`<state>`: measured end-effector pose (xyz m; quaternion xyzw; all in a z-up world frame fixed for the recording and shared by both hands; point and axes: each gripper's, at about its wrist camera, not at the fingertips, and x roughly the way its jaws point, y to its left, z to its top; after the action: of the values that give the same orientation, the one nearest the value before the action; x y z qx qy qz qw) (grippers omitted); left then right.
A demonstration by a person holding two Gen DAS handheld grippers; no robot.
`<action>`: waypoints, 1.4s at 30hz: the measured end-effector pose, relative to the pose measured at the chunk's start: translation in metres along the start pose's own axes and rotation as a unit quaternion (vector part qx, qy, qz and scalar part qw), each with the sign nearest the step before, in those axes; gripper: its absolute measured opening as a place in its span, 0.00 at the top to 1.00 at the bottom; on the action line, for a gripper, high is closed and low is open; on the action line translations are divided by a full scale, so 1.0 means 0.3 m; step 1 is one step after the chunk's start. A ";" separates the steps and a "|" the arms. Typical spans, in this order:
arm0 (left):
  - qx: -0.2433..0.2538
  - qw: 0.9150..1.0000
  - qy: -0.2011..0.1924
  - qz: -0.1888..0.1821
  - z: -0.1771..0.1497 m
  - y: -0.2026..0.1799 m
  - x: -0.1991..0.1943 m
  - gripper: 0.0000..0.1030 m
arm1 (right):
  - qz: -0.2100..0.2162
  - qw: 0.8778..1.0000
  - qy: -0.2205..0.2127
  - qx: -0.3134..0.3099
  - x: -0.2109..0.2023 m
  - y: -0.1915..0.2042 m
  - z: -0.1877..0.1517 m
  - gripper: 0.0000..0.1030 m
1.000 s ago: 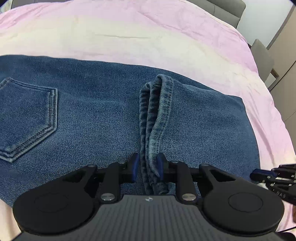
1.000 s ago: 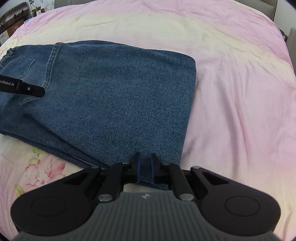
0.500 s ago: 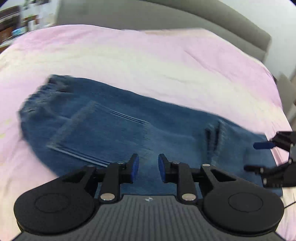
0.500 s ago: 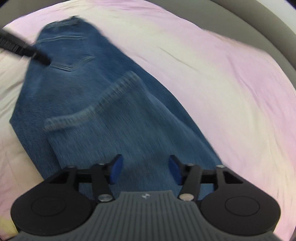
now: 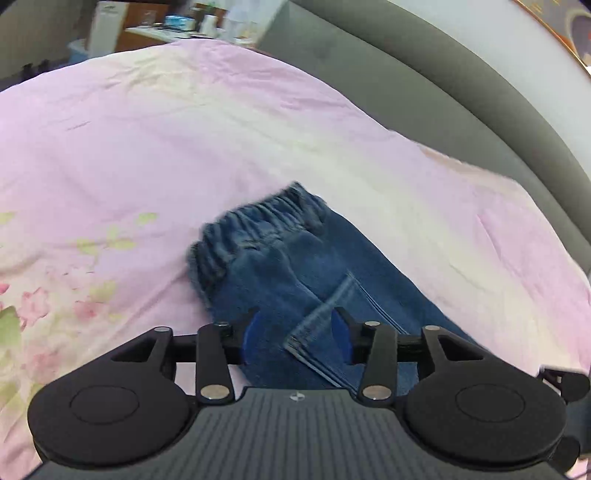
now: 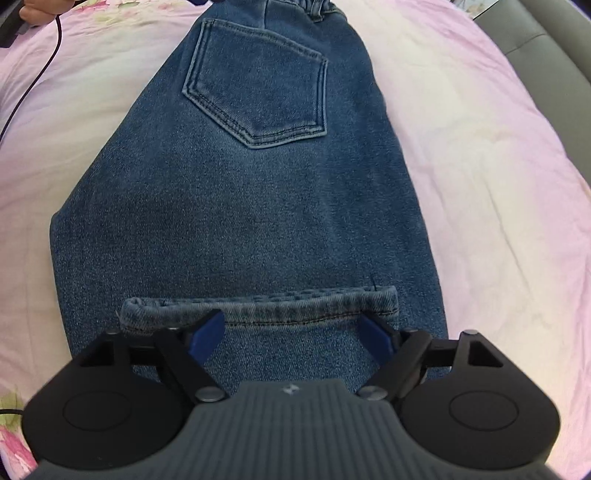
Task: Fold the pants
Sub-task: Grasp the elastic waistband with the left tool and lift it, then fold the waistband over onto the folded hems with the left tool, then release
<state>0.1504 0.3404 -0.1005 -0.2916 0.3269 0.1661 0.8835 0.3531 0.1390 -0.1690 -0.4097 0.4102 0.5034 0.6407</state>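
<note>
Blue denim pants [image 6: 251,206] lie folded on the pink bedspread, back pocket [image 6: 258,92] up, elastic waistband [image 6: 317,5] at the far end. The leg hem [image 6: 266,299] lies folded over the thigh part. My right gripper [image 6: 291,332] is open and empty, hovering over the hem. In the left wrist view the pants [image 5: 295,273] show their gathered waistband [image 5: 258,218] ahead. My left gripper [image 5: 295,339] is open and empty over the pocket corner.
The pink and cream floral bedspread [image 5: 147,147] surrounds the pants. A grey padded headboard [image 5: 443,85] runs along the far right. A black cable [image 6: 33,81] and a hand lie at the upper left in the right wrist view.
Both grippers let go of the denim and opened. The left one swung toward the waistband end. The right one pulled back to the folded-over hem.
</note>
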 end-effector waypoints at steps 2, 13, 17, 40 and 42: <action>-0.022 1.000 -0.012 0.011 0.010 0.032 -0.007 0.42 | 0.011 1.000 0.009 -0.003 0.026 -0.005 0.012 0.24; -0.174 0.983 0.056 -0.020 0.024 0.200 0.153 0.26 | 0.042 0.999 0.022 0.009 0.086 -0.054 0.047 0.23; -0.196 0.979 0.048 -0.035 0.016 0.230 0.193 0.26 | 0.046 0.999 0.026 0.007 0.069 -0.059 0.036 0.23; 0.061 0.989 -0.062 -0.119 0.081 -0.289 -0.273 0.55 | -0.052 0.978 -0.052 0.197 -0.250 0.008 -0.228 0.26; 0.107 0.983 -0.069 -0.129 0.071 -0.403 -0.332 0.57 | -0.061 0.967 -0.058 0.242 -0.304 0.028 -0.306 0.25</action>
<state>0.1463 0.2496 0.0290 -0.2229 0.2410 0.0344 0.9440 0.3201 0.0262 -0.1144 -0.2369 0.4556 0.3722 0.7731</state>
